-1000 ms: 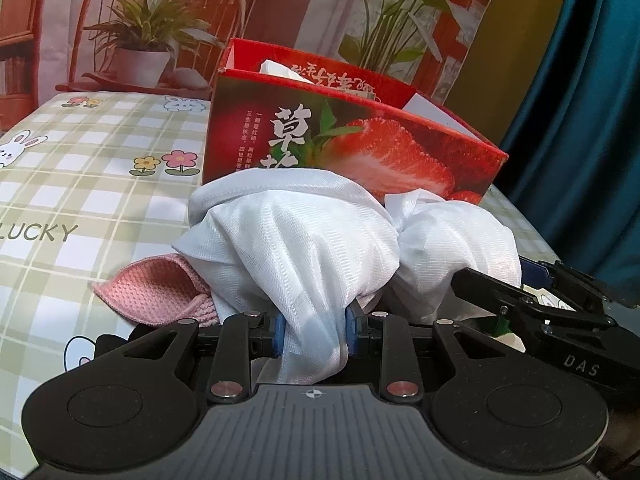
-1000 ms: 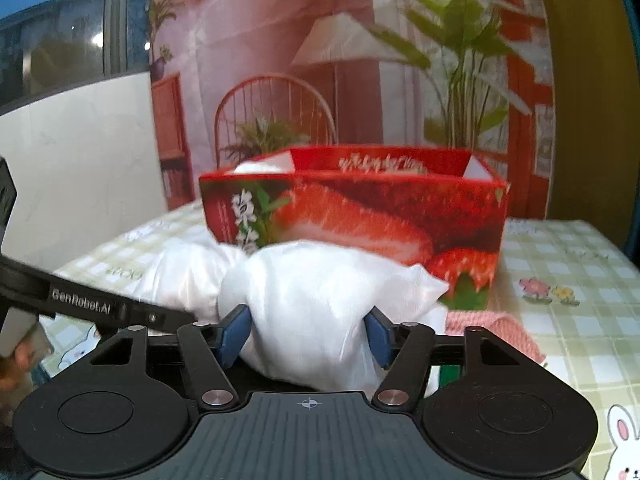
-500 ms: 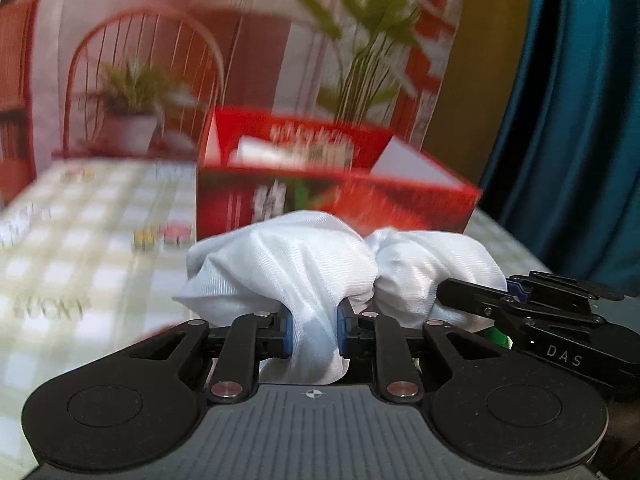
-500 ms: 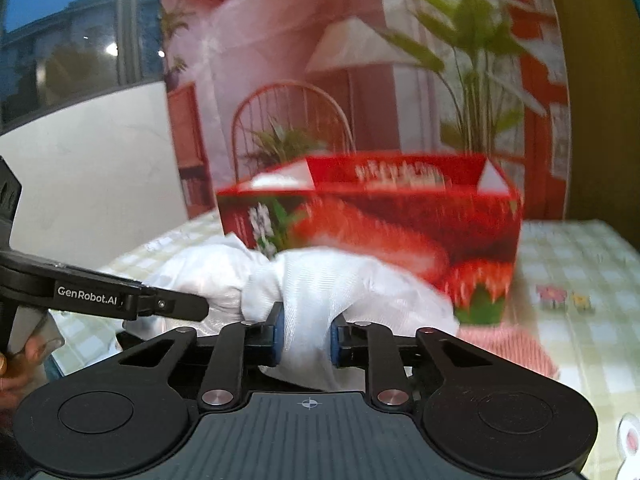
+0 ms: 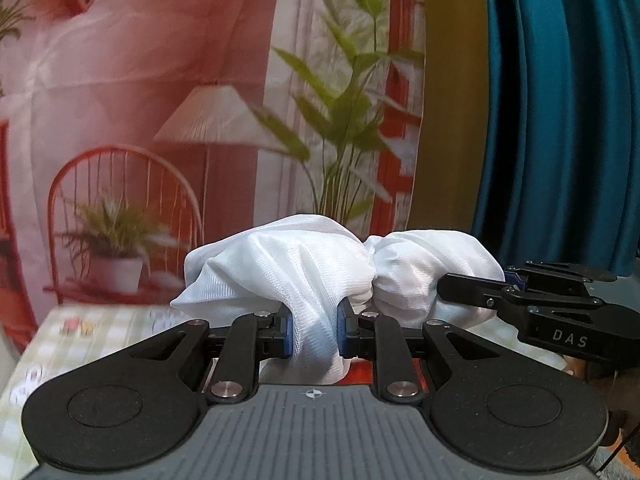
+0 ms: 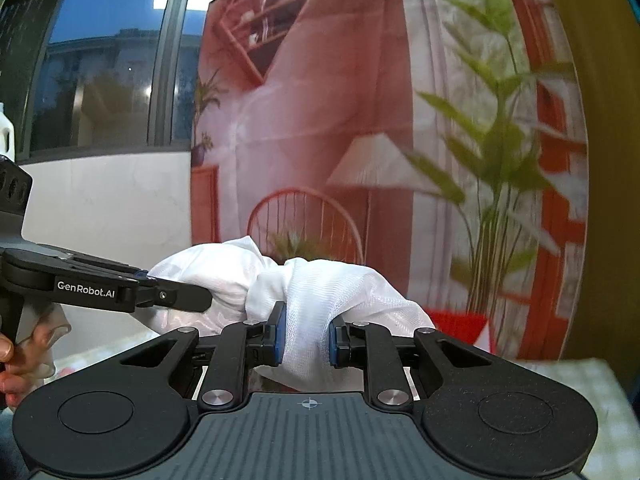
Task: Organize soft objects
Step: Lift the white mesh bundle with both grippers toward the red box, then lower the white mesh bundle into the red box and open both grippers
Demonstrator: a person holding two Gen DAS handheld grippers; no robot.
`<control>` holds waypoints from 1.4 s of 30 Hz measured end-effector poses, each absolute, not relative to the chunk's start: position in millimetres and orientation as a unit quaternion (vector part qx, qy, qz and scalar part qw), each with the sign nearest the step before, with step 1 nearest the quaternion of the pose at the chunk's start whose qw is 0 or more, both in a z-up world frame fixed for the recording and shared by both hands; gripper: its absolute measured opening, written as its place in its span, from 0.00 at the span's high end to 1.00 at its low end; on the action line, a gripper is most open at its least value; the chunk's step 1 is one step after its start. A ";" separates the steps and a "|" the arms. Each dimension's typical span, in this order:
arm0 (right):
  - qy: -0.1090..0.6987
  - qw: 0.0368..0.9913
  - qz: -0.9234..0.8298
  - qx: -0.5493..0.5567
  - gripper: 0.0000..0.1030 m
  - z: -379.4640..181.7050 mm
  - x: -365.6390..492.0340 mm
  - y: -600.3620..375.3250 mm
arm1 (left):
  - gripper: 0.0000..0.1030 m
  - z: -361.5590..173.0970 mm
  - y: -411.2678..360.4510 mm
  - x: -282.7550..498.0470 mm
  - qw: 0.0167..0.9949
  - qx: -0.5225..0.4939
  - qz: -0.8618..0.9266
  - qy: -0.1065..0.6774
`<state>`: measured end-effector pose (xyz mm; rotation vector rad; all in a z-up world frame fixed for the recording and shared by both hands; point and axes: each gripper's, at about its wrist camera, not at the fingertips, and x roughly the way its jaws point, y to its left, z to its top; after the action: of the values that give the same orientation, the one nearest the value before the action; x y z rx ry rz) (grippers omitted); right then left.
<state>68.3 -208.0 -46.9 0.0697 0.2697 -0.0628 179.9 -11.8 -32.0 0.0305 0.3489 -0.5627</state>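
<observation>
A bunched white mesh cloth [image 5: 304,272] hangs in the air between my two grippers. My left gripper [image 5: 313,336] is shut on its left fold, blue pads pressed into the fabric. The right gripper [image 5: 472,300] shows at the right edge of the left wrist view, clamped on the cloth's other bulge. In the right wrist view my right gripper [image 6: 305,338] is shut on the white cloth [image 6: 340,292], and the left gripper [image 6: 192,300] bites the far bulge from the left. Only a red corner of the strawberry box [image 6: 460,320] shows below the cloth.
A green checked tablecloth [image 5: 100,328] lies below at left. Behind stands a printed backdrop [image 5: 200,120] with a chair, lamp and plants, and a teal curtain [image 5: 560,120] hangs at right. A person's hand [image 6: 16,356] grips the left tool. A dark window [image 6: 100,60] is upper left.
Both grippers closed onto the white cloth and lifted it off the table. The strawberry box and pink cloth dropped out of the left wrist view; the backdrop now fills the frames.
</observation>
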 end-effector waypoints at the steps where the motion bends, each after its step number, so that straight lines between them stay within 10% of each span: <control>1: 0.129 0.991 -0.033 0.032 0.83 -41.2 73.0 -211.6 | 0.80 -27.4 -14.4 186.1 0.946 0.017 -0.276 0.167; 32: 0.298 0.943 -0.120 0.084 0.80 -102.8 247.4 -317.3 | 0.78 -82.0 -91.0 367.2 0.918 0.038 -0.239 0.315; 42: 0.360 0.913 -0.157 0.111 0.64 -125.8 263.9 -336.8 | 0.37 -84.3 -83.9 366.7 0.917 0.034 -0.231 0.324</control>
<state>263.9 -336.8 -125.8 0.2285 0.7427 -0.3235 366.7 -83.9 -84.3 0.0695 0.6666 -0.4756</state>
